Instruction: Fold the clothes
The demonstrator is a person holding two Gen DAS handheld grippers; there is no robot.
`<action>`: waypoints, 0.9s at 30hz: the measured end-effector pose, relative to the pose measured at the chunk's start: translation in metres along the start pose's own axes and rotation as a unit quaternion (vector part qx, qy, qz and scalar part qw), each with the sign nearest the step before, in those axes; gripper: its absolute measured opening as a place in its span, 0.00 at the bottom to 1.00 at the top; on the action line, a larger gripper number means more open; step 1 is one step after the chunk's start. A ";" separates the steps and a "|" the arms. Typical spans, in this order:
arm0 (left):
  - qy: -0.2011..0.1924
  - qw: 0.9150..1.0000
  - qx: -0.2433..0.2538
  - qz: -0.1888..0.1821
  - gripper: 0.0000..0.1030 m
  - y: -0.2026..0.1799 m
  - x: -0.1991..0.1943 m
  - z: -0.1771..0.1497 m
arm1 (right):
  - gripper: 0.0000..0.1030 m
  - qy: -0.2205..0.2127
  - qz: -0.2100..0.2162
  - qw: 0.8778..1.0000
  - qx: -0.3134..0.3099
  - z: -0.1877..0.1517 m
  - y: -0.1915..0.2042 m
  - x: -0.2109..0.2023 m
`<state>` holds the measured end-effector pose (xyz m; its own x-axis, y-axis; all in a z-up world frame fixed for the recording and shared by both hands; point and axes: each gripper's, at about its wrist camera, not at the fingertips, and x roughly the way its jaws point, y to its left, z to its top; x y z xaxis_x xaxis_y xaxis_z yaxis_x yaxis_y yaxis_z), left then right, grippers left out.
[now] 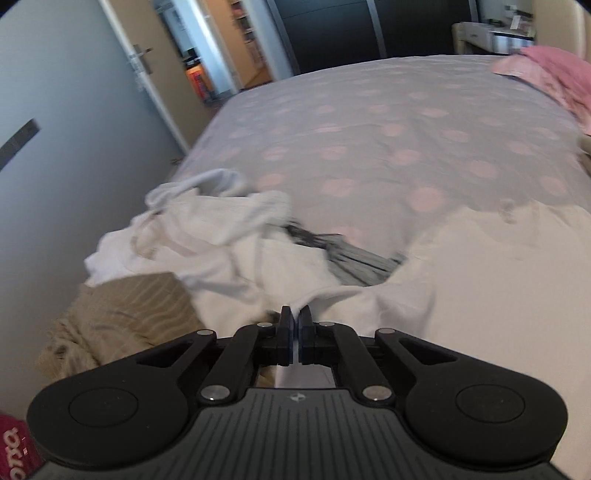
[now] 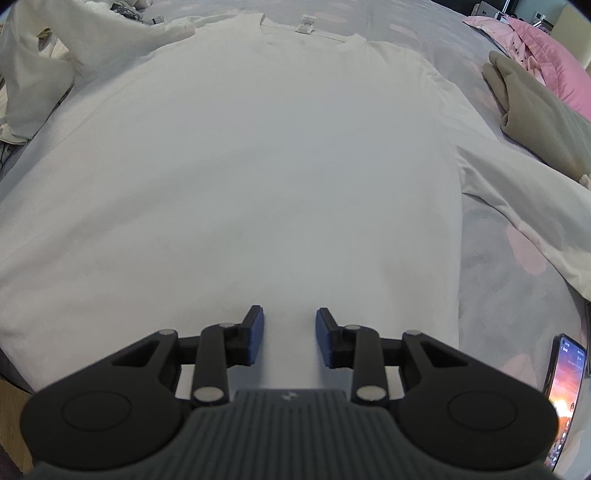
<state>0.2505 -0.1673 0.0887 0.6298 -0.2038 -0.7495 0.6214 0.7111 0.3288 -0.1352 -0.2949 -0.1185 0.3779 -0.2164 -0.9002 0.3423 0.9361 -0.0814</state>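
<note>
A white T-shirt (image 2: 258,166) lies spread flat on the dotted grey bedspread (image 2: 517,295), with its collar and label (image 2: 307,23) at the far end. My right gripper (image 2: 290,332) hovers over the shirt's near hem, jaws open, and only flat cloth lies below the blue pads (image 2: 256,336). In the left wrist view my left gripper (image 1: 295,317) is shut, and a pinch of the white shirt (image 1: 369,295) rises in a peak to its tips. The rest of that shirt (image 1: 498,295) spreads out to the right.
A heap of white clothes (image 1: 192,236) with a grey striped piece (image 1: 351,258) lies left of the shirt. A beige knitted throw (image 1: 122,317) hangs at the bed's near left corner. A beige garment (image 2: 546,122) and pink pillows (image 2: 550,55) lie on the right, and a lit phone (image 2: 565,398) near the front.
</note>
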 end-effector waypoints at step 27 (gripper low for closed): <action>-0.007 0.998 -0.057 0.025 0.38 0.045 0.037 -0.039 | 0.39 0.003 -0.010 1.000 -0.004 0.004 0.003 0.003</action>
<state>0.2833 -0.1171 0.0537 0.6659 -0.1759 -0.7250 0.5333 0.7918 0.2977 -0.1292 -0.2938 -0.1200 0.3660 -0.2343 -0.9006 0.3439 0.9333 -0.1031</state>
